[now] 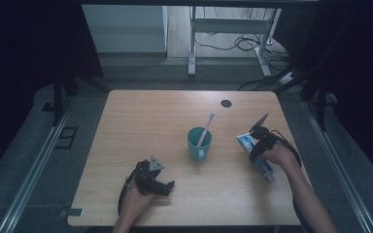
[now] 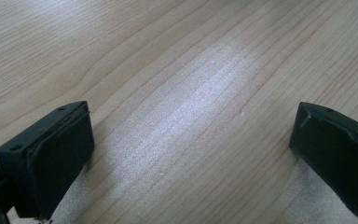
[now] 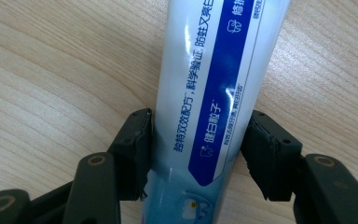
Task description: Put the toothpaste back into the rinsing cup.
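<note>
1. Teal is the colour of the mug [image 1: 198, 142], the landmark here; it stands near the middle of the wooden table [image 1: 141, 121] with a toothbrush [image 1: 206, 128] leaning out of it, head up, its lower end hidden inside the mug.
2. To the right of the mug, well apart from it, the toothpaste tube [image 1: 255, 150] lies flat on the wood. The right gripper [image 1: 258, 148] and the hand behind it cover the tube's middle in the high view.
3. In the right gripper view the tube [image 3: 212, 93] sits between the two black pads, both pressed against its sides. Its far end and its cap end are cut off by the picture's edges, and the printed text is small and only partly readable.
4. Below and to the left of the mug, near the table's front edge, the left gripper [image 1: 161, 184] rests low over the wood.
5. In the left gripper view its fingers [image 2: 56, 154] stand wide apart over bare wood grain [image 2: 191, 116].
</note>
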### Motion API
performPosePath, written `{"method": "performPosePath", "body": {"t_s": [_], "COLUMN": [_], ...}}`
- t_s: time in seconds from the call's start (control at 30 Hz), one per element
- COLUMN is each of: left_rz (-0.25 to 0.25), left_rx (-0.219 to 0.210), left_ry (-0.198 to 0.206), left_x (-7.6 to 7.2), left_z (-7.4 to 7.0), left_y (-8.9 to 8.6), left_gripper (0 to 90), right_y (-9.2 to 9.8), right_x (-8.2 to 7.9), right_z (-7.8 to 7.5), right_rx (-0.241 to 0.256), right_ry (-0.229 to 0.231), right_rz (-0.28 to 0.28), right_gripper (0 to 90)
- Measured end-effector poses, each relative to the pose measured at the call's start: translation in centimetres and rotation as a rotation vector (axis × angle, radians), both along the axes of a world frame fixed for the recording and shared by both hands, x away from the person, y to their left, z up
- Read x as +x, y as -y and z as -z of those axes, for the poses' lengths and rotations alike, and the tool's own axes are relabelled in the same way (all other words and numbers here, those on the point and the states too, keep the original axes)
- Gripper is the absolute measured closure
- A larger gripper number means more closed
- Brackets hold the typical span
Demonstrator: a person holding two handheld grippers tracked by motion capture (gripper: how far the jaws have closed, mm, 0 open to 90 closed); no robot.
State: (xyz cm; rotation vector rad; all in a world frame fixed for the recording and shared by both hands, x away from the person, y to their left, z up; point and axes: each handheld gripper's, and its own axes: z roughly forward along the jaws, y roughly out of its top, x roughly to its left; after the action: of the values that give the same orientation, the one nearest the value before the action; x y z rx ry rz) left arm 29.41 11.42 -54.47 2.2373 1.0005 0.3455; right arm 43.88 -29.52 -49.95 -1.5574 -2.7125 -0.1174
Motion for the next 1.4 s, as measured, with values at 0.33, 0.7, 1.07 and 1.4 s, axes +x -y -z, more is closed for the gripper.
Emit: {"method": "performPosePath", "body": {"t_s": [0.33, 0.7, 1.07, 1.4], "left_rz": [0.000, 0.000, 0.000, 0.000], "left_rx": [0.000, 0.000, 0.000, 0.000], "left_ry": [0.000, 0.000, 0.000, 0.000], "left_x": [0.0, 0.0, 0.0, 0.0], "left_z": [0.0, 0.0, 0.0, 0.0], "left_y": [0.0, 0.0, 0.0, 0.0], "left_gripper": [0.0, 0.0, 0.0, 0.0], "right_y": [-0.3, -0.1, -0.2, 0.2], "right_x": [0.4, 0.0, -0.5, -1.2], "right_z": [-0.1, -1.0, -1.7, -2.6], "right_rx": [-0.028, -0.012, 0.009, 0.036], "right_ry": [-0.032, -0.012, 0.023, 0.080], "right_rz": [0.019, 0.005, -0.016, -0.031], "right_gripper": [54.8, 69.4, 70.1, 70.0]}}
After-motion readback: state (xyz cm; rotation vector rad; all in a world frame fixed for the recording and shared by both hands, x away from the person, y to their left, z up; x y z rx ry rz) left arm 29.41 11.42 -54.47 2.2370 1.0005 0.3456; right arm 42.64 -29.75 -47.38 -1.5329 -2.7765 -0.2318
